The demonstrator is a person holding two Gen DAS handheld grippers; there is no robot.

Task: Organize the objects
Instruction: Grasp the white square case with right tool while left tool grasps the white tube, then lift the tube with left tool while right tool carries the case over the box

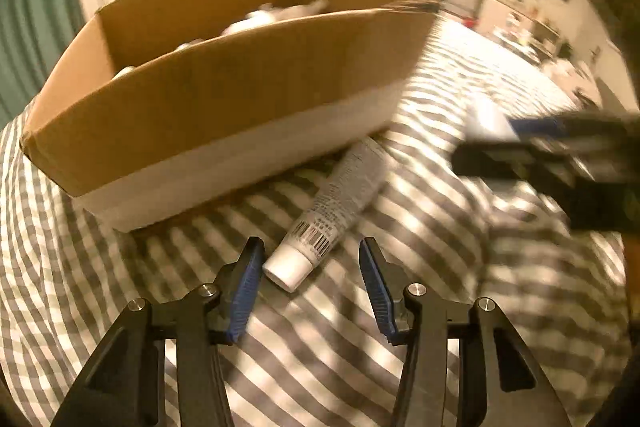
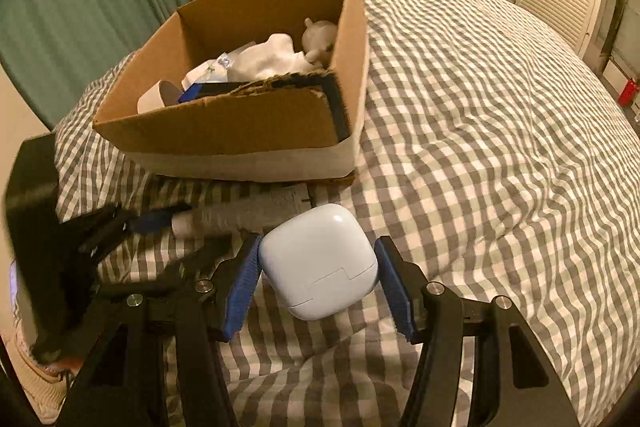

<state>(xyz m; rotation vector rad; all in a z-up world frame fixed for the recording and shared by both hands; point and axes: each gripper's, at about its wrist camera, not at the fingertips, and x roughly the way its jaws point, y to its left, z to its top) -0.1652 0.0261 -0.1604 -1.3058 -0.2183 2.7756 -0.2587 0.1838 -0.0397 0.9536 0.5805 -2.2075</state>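
Blur is spread over most of the left wrist view. The left gripper [image 1: 311,269] is seen partly open, its blue pads clear of the white tube [image 1: 334,213], whose cap lies between the fingertips on the checked bedcover [image 1: 160,267]. The tube's far end is tucked just beside the cardboard box [image 1: 224,111]. The right gripper [image 1: 516,151] is seen at the right edge, smeared.

From the right wrist view, a pale blue case [image 2: 318,263] is held between the right gripper's [image 2: 318,259] blue pads, clamped at both sides above the bedcover [image 2: 480,147]. The box [image 2: 256,123] is seen beyond, with white items inside. The left gripper [image 2: 160,223] is seen at the tube [image 2: 224,217].
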